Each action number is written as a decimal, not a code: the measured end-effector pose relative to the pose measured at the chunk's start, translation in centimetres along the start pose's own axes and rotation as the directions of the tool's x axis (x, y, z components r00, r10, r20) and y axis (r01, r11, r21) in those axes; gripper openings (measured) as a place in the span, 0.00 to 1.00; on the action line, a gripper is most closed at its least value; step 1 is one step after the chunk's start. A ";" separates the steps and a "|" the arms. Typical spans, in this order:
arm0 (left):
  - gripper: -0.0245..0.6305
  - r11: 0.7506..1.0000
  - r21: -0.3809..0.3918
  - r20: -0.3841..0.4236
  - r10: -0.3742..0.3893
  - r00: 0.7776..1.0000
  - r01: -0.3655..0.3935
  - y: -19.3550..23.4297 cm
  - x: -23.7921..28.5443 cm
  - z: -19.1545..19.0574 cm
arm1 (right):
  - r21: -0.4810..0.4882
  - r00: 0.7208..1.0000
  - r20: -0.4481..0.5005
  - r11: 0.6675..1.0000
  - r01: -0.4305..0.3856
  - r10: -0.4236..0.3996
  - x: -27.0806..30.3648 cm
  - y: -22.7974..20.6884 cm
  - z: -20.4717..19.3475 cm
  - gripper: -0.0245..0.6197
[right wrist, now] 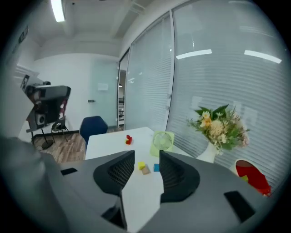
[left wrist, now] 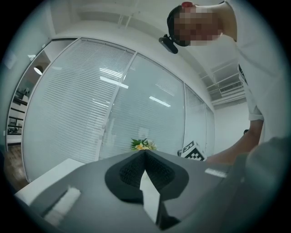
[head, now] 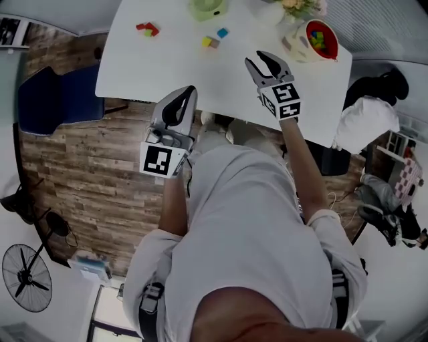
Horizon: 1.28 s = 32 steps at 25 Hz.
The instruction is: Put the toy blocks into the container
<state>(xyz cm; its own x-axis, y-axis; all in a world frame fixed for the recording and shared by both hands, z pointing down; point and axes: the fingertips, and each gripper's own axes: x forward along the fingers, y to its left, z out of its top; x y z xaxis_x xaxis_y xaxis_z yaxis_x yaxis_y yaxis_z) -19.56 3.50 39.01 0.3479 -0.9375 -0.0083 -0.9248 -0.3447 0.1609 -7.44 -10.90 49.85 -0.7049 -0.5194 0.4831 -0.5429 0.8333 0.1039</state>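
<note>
On the white table [head: 167, 67], a red container [head: 321, 39] with several coloured blocks inside stands at the far right. A red block cluster [head: 148, 29] lies far left. Yellow, tan and blue blocks [head: 214, 39] lie near the middle. My right gripper [head: 262, 60] hovers over the table in front of the container, open and with nothing between its fingers. The right gripper view looks between the open jaws of the right gripper [right wrist: 146, 154] at the yellow block [right wrist: 141, 166] and blue block [right wrist: 156, 167]. My left gripper [head: 192, 89] is shut and empty at the table's near edge.
A green desk fan [head: 208, 8] and a vase of flowers [head: 297, 10] stand at the table's back. A blue chair [head: 57, 97] sits left of the table on the wood floor. A floor fan [head: 27, 277] stands at lower left.
</note>
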 end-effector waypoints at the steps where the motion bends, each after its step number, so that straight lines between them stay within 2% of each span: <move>1: 0.04 1.000 -0.008 0.004 0.009 1.000 -0.009 0.4 0.0 0.0 | 0.006 0.999 -0.035 1.000 0.000 0.001 1.8 -0.4 -1.0 0.31; 4: 0.04 0.999 -0.017 0.009 0.040 0.999 -0.040 1.3 -0.2 0.2 | 0.048 0.991 -0.136 0.999 0.006 0.001 7.6 -1.8 -4.1 0.42; 7: 0.04 0.997 -0.015 -0.005 0.070 0.998 -0.070 1.4 -0.7 0.3 | 0.082 0.968 -0.251 0.997 0.003 0.017 13.8 -3.1 -7.3 0.49; 10: 0.04 0.995 -0.018 -0.043 0.102 0.994 -0.103 1.0 -1.6 0.2 | 0.098 0.936 -0.352 0.995 0.008 0.027 18.9 -4.1 -10.3 0.51; 13: 0.04 0.990 -0.019 -0.085 0.137 0.987 -0.139 0.5 -2.7 0.0 | 0.121 0.914 -0.404 0.992 0.020 0.031 22.2 -5.1 -12.4 0.51; 16: 0.04 0.983 -0.016 -0.123 0.181 0.976 -0.184 0.5 -3.6 -0.5 | 0.102 0.890 -0.450 0.994 -0.032 0.075 24.2 -4.7 -14.2 0.47; 17: 0.04 0.981 -0.017 -0.130 0.192 0.973 -0.195 0.6 -3.7 -0.6 | 0.090 0.875 -0.475 0.994 -0.059 0.095 24.4 -4.3 -15.0 0.43; 18: 0.04 0.979 -0.017 -0.136 0.198 0.971 -0.202 0.7 -3.6 -0.7 | 0.075 0.863 -0.493 0.994 -0.084 0.110 24.4 -4.1 -15.7 0.30; 19: 0.04 0.979 -0.016 -0.140 0.201 0.970 -0.205 0.9 -3.4 -0.7 | 0.059 0.859 -0.497 0.993 -0.107 0.122 24.3 -4.1 -16.0 0.27; 20: 0.04 0.979 -0.014 -0.140 0.199 0.970 -0.203 1.0 -3.1 -0.6 | 0.047 0.865 -0.484 0.991 -0.125 0.133 24.1 -4.1 -15.9 0.26; 22: 0.04 0.982 -0.010 -0.130 0.184 0.974 -0.187 1.3 -2.1 -0.5 | 0.052 0.899 -0.409 0.987 -0.149 0.157 23.4 -4.3 -14.4 0.26; 24: 0.04 0.988 -0.010 -0.118 0.151 0.981 -0.153 1.5 -0.9 -0.5 | 0.126 0.935 -0.298 0.979 -0.162 0.193 21.5 -4.2 -12.4 0.26; 26: 0.04 0.994 -0.004 -0.104 0.105 0.989 -0.106 1.5 0.7 -0.4 | 0.228 0.959 -0.170 0.956 -0.185 0.226 18.5 -4.0 -10.3 0.26; 29: 0.04 1.000 0.014 -0.085 0.024 0.996 -0.023 1.4 3.6 0.2 | 0.357 0.972 0.036 0.905 -0.230 0.233 13.2 -4.5 -6.6 0.26; 32: 0.04 0.998 0.018 -0.081 -0.059 0.995 0.061 0.8 6.5 0.4 | 0.465 0.958 0.236 0.846 -0.260 0.164 7.0 -6.5 -3.0 0.26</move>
<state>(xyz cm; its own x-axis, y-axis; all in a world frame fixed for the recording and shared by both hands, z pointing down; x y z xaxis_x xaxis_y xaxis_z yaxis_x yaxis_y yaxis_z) -18.08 -2.83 38.70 0.4135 -0.9084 0.0624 -0.9045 -0.4020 0.1423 -7.53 -19.36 55.17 -0.8719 -0.4052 0.2750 -0.4890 0.7520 -0.4421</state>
